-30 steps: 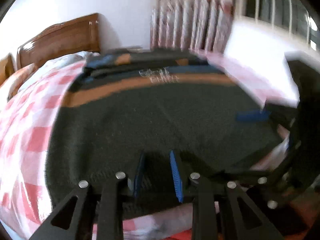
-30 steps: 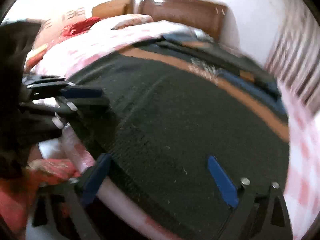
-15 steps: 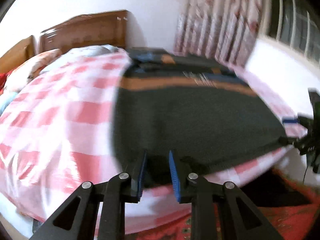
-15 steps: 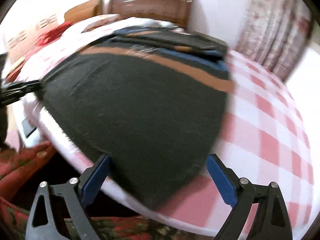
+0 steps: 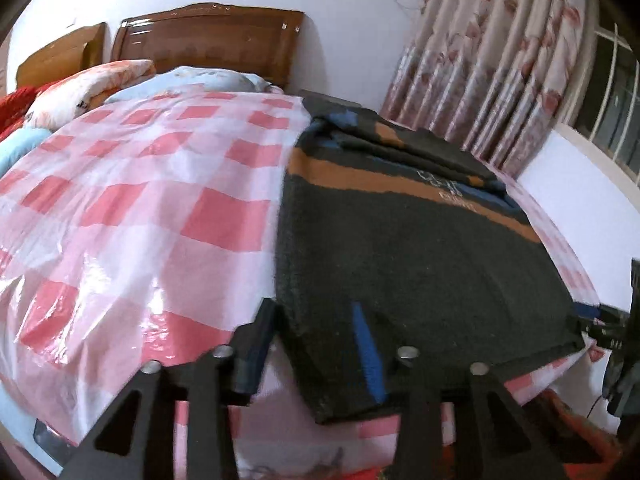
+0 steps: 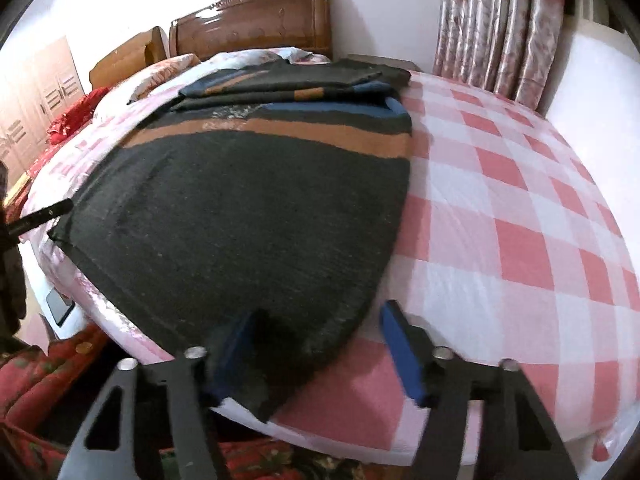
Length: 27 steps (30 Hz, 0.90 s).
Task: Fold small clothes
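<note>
A dark knit sweater (image 5: 404,256) with an orange stripe and blue bands lies flat on the bed, its hem at the near edge; it also shows in the right wrist view (image 6: 248,208). Its sleeves lie folded across the far end. My left gripper (image 5: 312,340) is open, its jaws astride the sweater's near left corner. My right gripper (image 6: 320,352) is open, its jaws astride the near right corner. Neither pinches the cloth. The right gripper shows at the left view's right edge (image 5: 600,320).
The bed has a pink and white checked cover (image 5: 132,216) under shiny plastic. Pillows (image 5: 92,88) and a wooden headboard (image 5: 208,44) stand at the far end. Flowered curtains (image 5: 492,64) hang on the right. A red patterned rug (image 6: 36,392) lies below the bed edge.
My left gripper opened from a narrow gap. Both grippers swung apart to opposite near corners of the sweater. The sweater now lies spread flat.
</note>
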Each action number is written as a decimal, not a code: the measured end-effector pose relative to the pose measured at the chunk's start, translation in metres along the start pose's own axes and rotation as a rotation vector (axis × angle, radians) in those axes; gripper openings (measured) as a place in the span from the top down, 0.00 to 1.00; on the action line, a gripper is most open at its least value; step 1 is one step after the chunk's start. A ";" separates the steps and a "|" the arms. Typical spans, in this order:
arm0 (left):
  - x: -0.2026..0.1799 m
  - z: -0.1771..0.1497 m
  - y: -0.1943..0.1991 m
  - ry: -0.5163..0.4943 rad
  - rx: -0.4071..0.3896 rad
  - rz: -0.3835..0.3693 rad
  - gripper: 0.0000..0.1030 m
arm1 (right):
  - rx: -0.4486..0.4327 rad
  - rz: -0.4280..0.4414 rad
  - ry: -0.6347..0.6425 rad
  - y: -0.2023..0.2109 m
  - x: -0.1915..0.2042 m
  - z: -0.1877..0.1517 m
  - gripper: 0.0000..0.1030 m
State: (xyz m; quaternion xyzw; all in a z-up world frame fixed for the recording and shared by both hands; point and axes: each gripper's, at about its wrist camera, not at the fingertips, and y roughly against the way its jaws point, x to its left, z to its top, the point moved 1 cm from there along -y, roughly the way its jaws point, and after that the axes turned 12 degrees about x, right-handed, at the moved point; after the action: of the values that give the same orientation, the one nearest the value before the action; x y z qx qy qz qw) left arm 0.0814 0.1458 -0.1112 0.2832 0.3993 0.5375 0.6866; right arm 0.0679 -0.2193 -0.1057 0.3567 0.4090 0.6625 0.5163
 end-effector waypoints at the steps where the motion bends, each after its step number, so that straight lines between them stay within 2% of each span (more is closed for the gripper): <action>1: -0.005 0.002 -0.003 -0.013 0.011 0.001 0.44 | -0.001 -0.002 0.000 0.001 0.002 -0.001 0.00; 4: -0.014 0.009 -0.010 -0.045 0.019 0.029 0.34 | 0.001 0.002 0.004 0.006 0.000 -0.008 0.00; 7: -0.026 0.011 -0.016 -0.068 0.023 0.096 0.34 | -0.007 -0.019 0.023 0.006 0.007 -0.012 0.00; 8: -0.029 0.011 -0.016 -0.062 0.024 0.125 0.39 | -0.014 -0.027 0.025 0.006 0.009 -0.014 0.00; 9: -0.029 0.007 -0.012 -0.061 0.019 0.114 0.65 | -0.023 -0.017 0.031 0.007 0.011 -0.016 0.00; 10: -0.028 0.005 -0.010 -0.056 0.030 0.056 0.80 | -0.031 0.001 0.035 0.009 0.011 -0.017 0.00; 12: -0.026 0.003 -0.008 -0.037 0.048 0.013 0.82 | -0.046 0.056 0.006 0.011 0.007 -0.021 0.00; 15: -0.021 -0.007 0.001 -0.032 0.073 -0.067 0.84 | -0.071 0.089 -0.021 0.016 -0.003 -0.030 0.00; 17: -0.020 -0.018 0.014 -0.032 0.081 -0.133 0.84 | -0.085 0.141 -0.053 0.026 -0.014 -0.039 0.00; 23: -0.015 -0.054 0.078 -0.067 0.057 -0.300 0.84 | -0.143 0.354 -0.040 0.089 -0.027 -0.082 0.00; 25: -0.010 -0.046 0.099 -0.038 0.017 -0.378 0.84 | -0.192 0.394 -0.036 0.109 -0.026 -0.081 0.00; 27: -0.003 -0.023 0.111 0.015 -0.038 -0.448 0.85 | -0.265 0.415 -0.047 0.128 -0.027 -0.061 0.00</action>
State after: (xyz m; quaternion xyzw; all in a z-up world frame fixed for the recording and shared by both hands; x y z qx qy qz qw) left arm 0.0046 0.1709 -0.0313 0.1708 0.4471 0.3811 0.7910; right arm -0.0313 -0.2735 -0.0157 0.3778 0.2244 0.7935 0.4210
